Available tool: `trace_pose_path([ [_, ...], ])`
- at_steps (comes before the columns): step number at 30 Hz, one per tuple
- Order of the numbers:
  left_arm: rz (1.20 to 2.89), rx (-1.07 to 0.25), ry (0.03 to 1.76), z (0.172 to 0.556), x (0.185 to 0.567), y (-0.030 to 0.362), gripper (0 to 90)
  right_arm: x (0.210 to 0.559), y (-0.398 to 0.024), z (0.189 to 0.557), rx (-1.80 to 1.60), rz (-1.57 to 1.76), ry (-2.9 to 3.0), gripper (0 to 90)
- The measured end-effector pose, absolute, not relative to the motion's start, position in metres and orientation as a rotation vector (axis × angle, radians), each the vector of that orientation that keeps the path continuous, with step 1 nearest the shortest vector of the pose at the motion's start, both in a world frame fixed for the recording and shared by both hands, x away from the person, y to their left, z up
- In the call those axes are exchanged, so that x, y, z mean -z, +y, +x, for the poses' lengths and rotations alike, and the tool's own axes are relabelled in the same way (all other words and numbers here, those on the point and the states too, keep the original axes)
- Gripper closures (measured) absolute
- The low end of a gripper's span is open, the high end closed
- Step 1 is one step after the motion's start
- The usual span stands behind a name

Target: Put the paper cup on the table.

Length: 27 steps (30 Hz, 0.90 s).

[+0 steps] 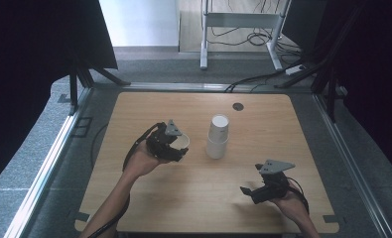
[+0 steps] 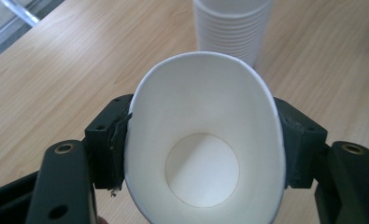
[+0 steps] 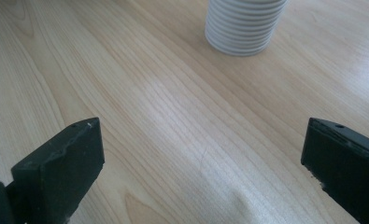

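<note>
We find no writing, label, brand, number or sign that we can read in any view. The white paper cup [image 2: 205, 154] is plain inside, the stack of cups [image 1: 217, 136] is unprinted, and the wooden bench [image 1: 193, 198] bears only its grain.

Even soft overhead light; dark borders in high view; faint glare on table [image 3: 173, 93]; close views sharp.

Only the cup stack [image 1: 217, 137] stands mid-table [image 1: 134, 208]; bare wood surrounds it.
</note>
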<state>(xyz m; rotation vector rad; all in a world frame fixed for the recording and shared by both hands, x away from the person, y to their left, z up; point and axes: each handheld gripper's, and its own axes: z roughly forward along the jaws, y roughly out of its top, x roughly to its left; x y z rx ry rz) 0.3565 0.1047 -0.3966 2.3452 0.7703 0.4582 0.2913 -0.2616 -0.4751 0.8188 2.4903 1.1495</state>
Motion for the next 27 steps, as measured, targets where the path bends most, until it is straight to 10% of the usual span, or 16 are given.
trace_pose_path([
  [27,2.231,-0.483,0.933,0.372,0.455,0.126,27.8,0.485,-0.263,0.293,-1.081,0.828,2.532,0.0],
])
